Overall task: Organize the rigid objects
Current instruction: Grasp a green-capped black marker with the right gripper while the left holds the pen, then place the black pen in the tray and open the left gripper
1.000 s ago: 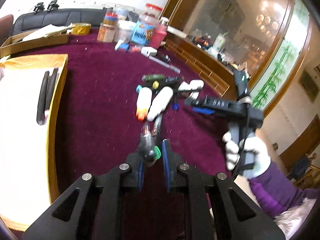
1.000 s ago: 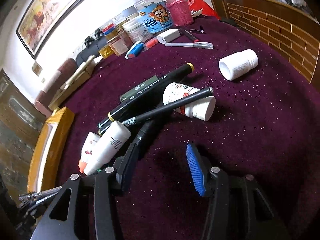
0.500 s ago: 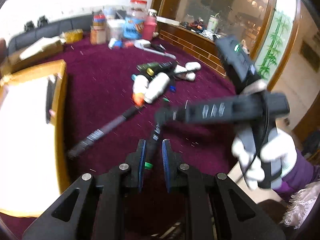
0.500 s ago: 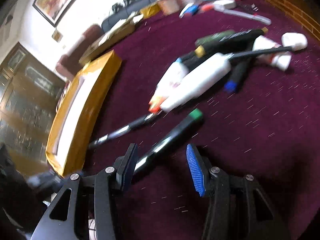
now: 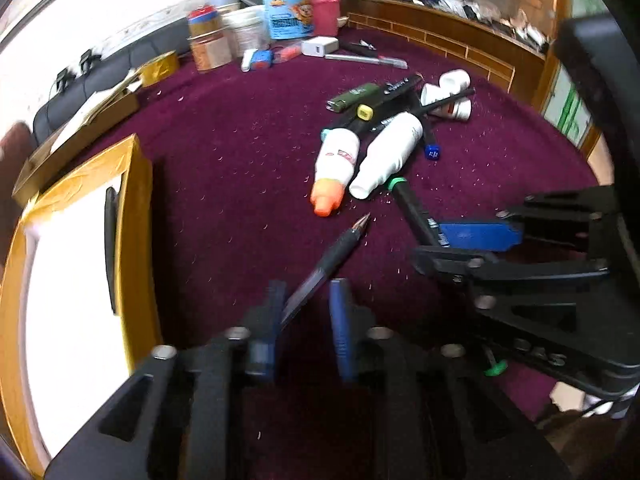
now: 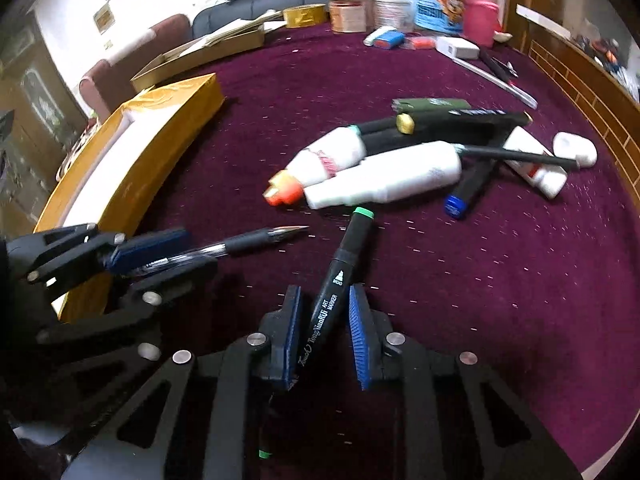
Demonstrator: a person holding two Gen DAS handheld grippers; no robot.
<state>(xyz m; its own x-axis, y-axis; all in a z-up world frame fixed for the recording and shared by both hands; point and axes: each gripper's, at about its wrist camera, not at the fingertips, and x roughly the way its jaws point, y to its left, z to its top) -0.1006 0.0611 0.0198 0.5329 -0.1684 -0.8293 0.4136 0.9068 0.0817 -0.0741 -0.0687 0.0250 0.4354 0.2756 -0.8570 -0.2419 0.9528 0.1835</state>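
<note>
tongs (image 5: 304,320) apparently around pen (image 5: 340,246)

Left wrist camera sits behind my left gripper (image 5: 306,320), low over the purple cloth (image 5: 224,168), facing the far jars (image 5: 288,16); the gold tray (image 5: 138,240) runs along its left edge. Right wrist camera sits behind my right gripper (image 6: 324,332), equally low and close, aimed the same way. Each view catches the other gripper from the side. Both share the pile of bottles and markers (image 5: 384,140) mid-cloth, the tray and the jars.
</note>
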